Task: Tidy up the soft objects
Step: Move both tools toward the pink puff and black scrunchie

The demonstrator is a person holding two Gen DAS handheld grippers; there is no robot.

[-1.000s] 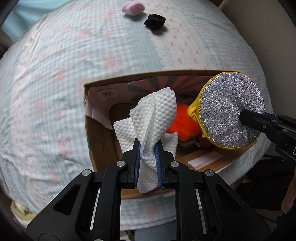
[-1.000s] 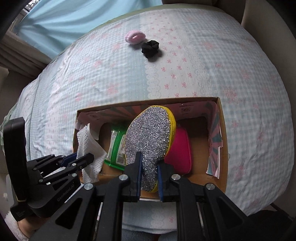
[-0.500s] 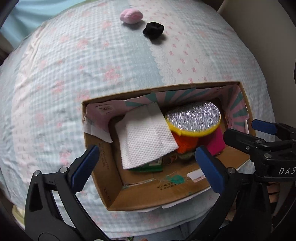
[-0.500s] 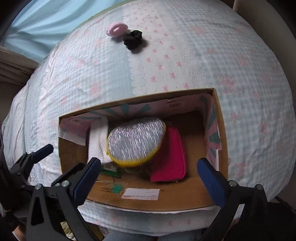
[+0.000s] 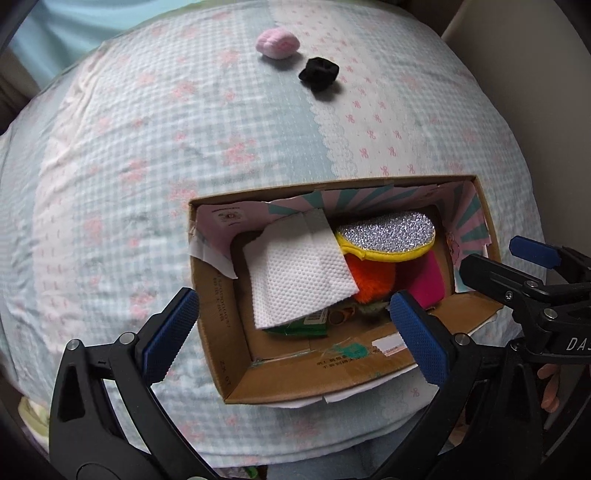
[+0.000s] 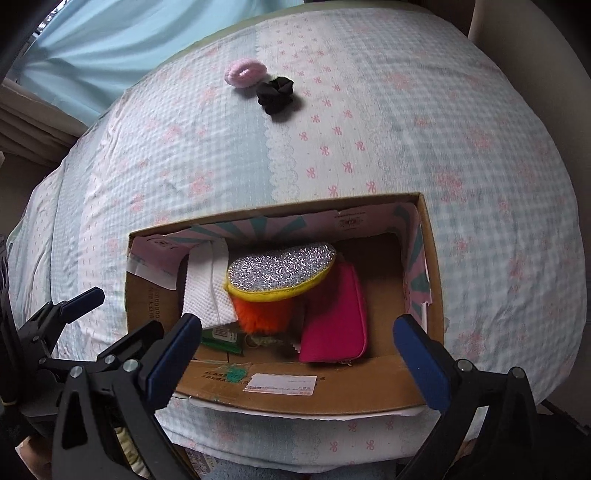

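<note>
An open cardboard box [image 5: 218, 325] [image 6: 430, 258] sits on the bed's near edge. Inside lie a white paper towel [image 5: 295, 280] [image 6: 201, 291], a silver glitter pad with yellow rim [image 5: 386, 234] [image 6: 280, 267], an orange fluffy thing [image 5: 371, 278] [image 6: 264, 312], a pink pouch [image 5: 428, 282] [image 6: 334, 321] and a green packet [image 5: 299, 326] [image 6: 221, 338]. My left gripper [image 5: 291, 332] is open and empty above the box's near side. My right gripper [image 6: 295, 358] is open and empty there too. A pink scrunchie [image 5: 277, 43] [image 6: 244, 72] and a black scrunchie [image 5: 318, 74] [image 6: 275, 92] lie far back on the bed.
The bed has a pale blue and pink checked cover [image 5: 147, 166] [image 6: 461, 129]. A light blue curtain [image 6: 129, 33] hangs behind it. A beige surface [image 5: 535, 55] stands at the right. The box's right part [image 6: 384, 266] holds bare cardboard floor.
Both grippers opened and let go: the paper towel and the glitter pad now lie in the box. Both grippers have pulled back from the box.
</note>
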